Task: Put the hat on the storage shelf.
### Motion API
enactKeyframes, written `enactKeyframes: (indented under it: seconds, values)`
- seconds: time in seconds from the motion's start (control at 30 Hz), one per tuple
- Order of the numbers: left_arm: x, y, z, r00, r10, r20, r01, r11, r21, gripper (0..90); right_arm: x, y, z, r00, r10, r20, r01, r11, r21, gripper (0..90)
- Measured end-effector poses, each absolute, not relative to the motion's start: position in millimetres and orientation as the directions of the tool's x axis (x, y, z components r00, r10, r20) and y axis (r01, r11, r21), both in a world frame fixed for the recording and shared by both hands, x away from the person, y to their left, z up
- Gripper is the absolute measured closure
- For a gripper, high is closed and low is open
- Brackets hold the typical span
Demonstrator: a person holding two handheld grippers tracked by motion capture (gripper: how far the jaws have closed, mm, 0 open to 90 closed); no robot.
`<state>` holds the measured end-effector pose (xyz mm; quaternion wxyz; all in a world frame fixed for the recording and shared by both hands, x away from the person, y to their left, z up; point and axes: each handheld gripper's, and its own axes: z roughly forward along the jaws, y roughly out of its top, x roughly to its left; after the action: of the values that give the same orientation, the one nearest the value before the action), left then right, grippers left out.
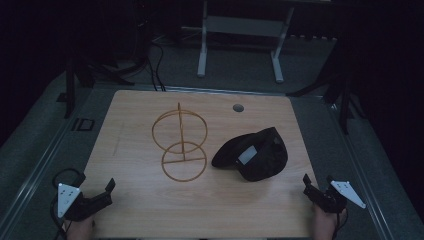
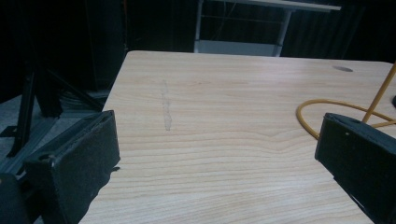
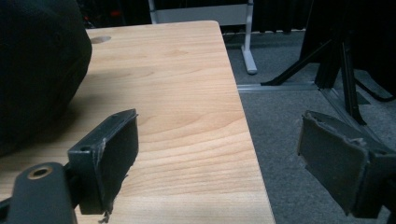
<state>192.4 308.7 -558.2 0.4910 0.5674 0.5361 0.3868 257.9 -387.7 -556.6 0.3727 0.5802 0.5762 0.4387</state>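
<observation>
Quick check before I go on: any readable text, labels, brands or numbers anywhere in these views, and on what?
None readable.
Black cap: a pale patch inside it may be a label, but it is too small and blurred to read.
Wire stand, table, left gripper, right gripper: no lettering visible.

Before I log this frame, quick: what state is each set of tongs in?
Left tongs: open, holding nothing.
Right tongs: open, holding nothing.
</observation>
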Motion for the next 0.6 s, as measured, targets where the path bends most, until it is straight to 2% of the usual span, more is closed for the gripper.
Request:
enactKeyframes:
  seconds: [0.2, 0.33, 0.5, 0.6]
  values:
    - [192, 309, -558, 0.136, 0.986, -0.098, 0.217, 0.067, 0.974, 0.4, 257, -390, -552, -0.067, 0.994, 0.089, 0.346, -0.061, 0.936, 12.7]
    - [192, 308, -558, 0.142, 0.985, -0.097, 0.22, 0.064, 0.973, 0.4, 255, -390, -536, -0.117, 0.988, 0.104, 0.329, -0.06, 0.942, 12.7]
    - [192, 308, -558, 0.152, 0.982, -0.108, 0.22, 0.072, 0.973, 0.4, 254, -381, -501, -0.278, 0.95, 0.144, 0.296, -0.058, 0.953, 12.4]
    - [192, 307, -558, 0.155, 0.982, -0.109, 0.223, 0.073, 0.972, 0.4, 256, -371, -479, -0.347, 0.931, 0.117, 0.29, -0.012, 0.957, 12.3]
